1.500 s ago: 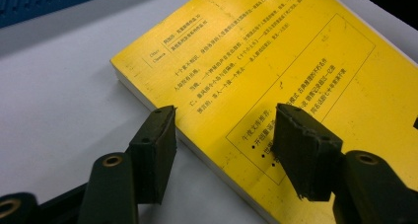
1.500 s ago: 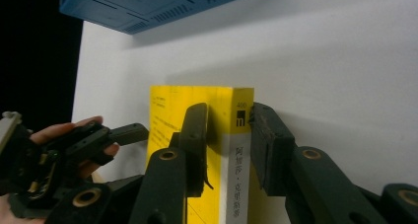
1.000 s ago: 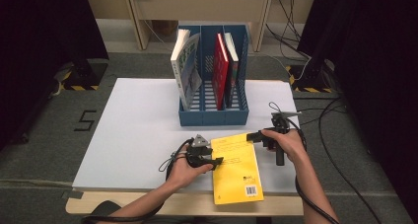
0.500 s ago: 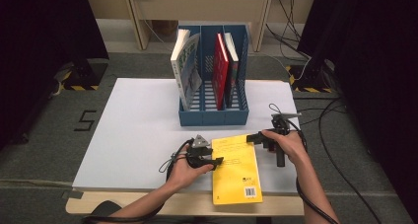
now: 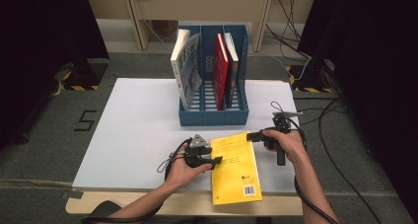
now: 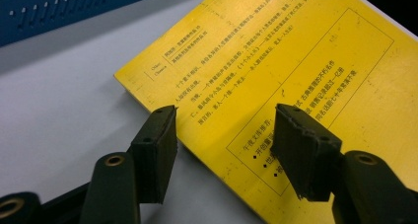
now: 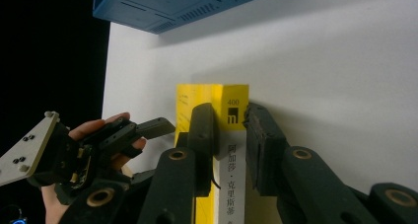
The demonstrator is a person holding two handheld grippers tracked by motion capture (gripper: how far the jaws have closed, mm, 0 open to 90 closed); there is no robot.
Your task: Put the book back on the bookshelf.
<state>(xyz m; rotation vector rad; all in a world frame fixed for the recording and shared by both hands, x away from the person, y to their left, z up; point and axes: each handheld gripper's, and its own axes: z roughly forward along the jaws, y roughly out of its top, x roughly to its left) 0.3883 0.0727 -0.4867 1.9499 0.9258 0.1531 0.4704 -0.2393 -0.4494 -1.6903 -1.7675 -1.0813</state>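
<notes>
A yellow book [image 5: 236, 169] lies flat on the white table [image 5: 133, 125], near its front edge. My right gripper [image 5: 249, 135] reaches the book's far right corner. In the right gripper view its jaws [image 7: 230, 120] have just been closing, and the pads now press on either side of the book's spine [image 7: 236, 105]. My left gripper [image 5: 217, 161] hovers at the book's left edge. In the left gripper view it [image 6: 224, 125] stands open: one pad is over the table, the other over the yellow cover [image 6: 296, 51], and nothing is gripped. The left gripper [image 7: 157, 128] also shows in the right gripper view.
A blue file rack [image 5: 212, 118] stands just behind the book. In it are a leaning white and green book [image 5: 185, 68] on the left, then a red book [image 5: 220, 68] and a thin one [image 5: 231, 61]. Cables lie on the floor at the right [image 5: 335, 115].
</notes>
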